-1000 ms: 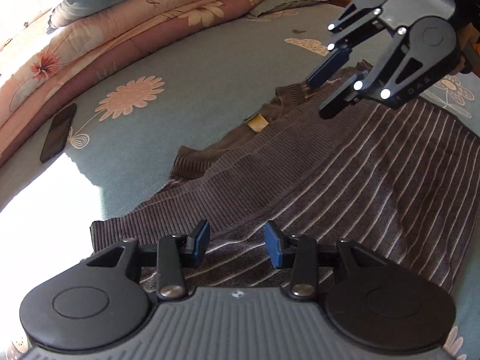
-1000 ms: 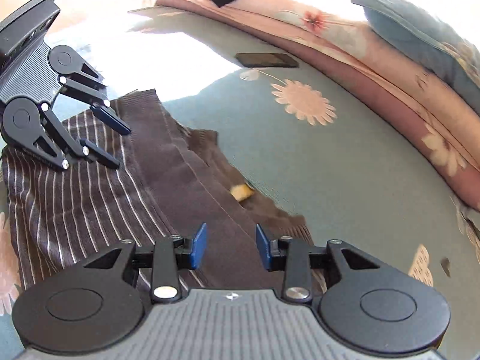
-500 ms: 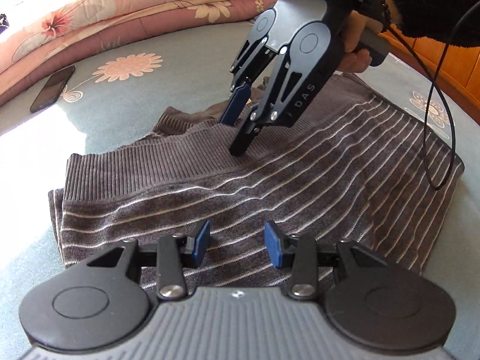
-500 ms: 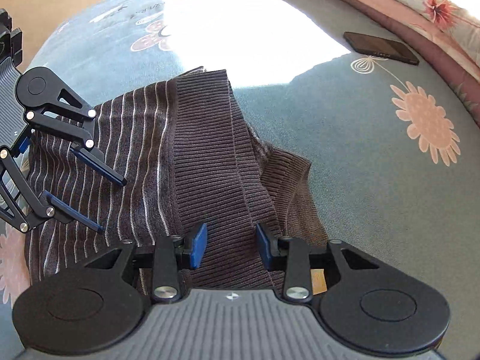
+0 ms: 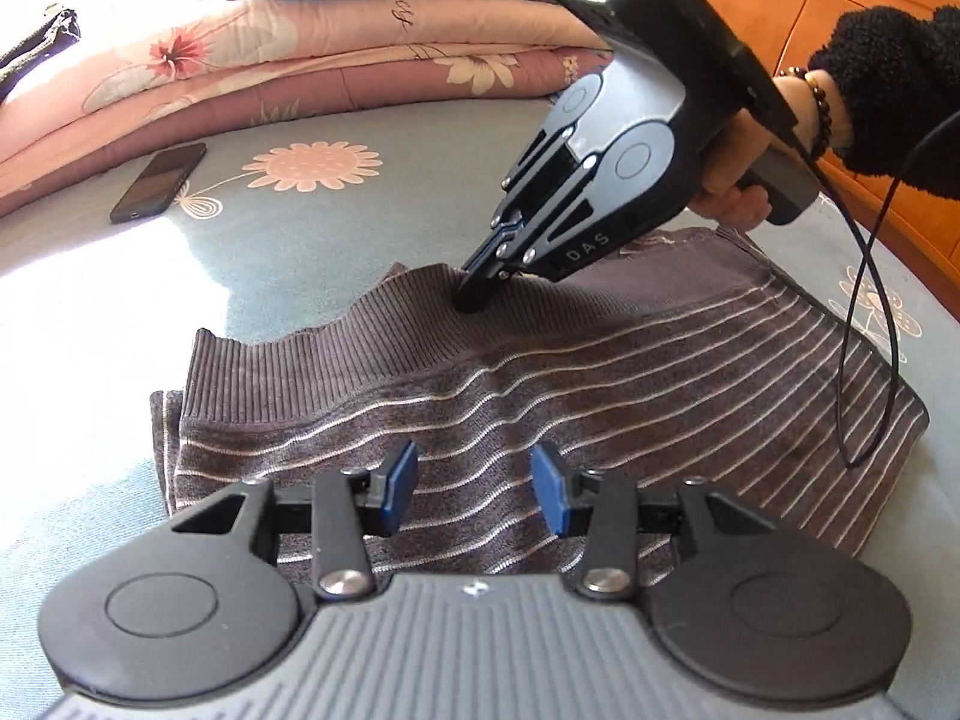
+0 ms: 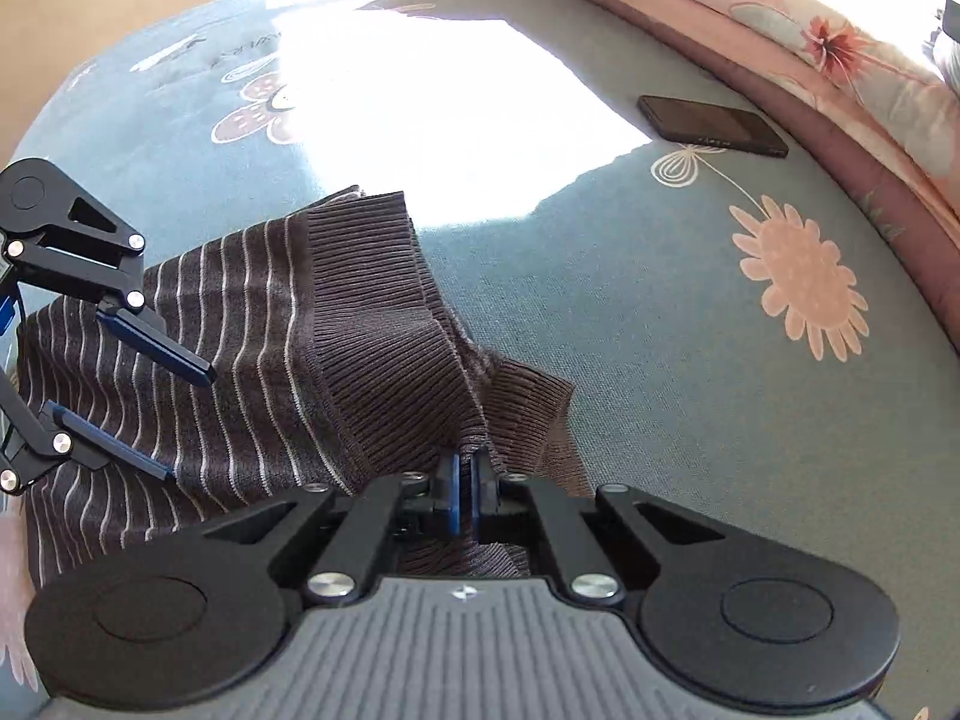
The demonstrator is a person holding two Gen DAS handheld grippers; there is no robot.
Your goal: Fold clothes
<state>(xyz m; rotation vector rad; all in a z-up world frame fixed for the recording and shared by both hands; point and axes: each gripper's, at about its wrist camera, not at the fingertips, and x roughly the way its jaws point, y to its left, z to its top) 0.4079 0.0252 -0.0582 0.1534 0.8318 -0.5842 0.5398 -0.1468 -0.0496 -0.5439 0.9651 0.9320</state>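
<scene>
Two claws work the sweater (image 5: 600,372) lying flat on the bed (image 5: 312,240): the right claw (image 5: 474,294) pinches its ribbed hem at twelve o'clock, while the left claw (image 5: 474,486), opening with nothing between its pads, hovers over the nearer striped body.

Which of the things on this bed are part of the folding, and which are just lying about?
Part of the job:
- sweater
- right gripper, jaws pinched on the sweater's ribbed hem
- left gripper, jaws opening above the stripes, gripping nothing

Just lying about:
- phone
- folded quilts
- dark garment on the quilts
</scene>
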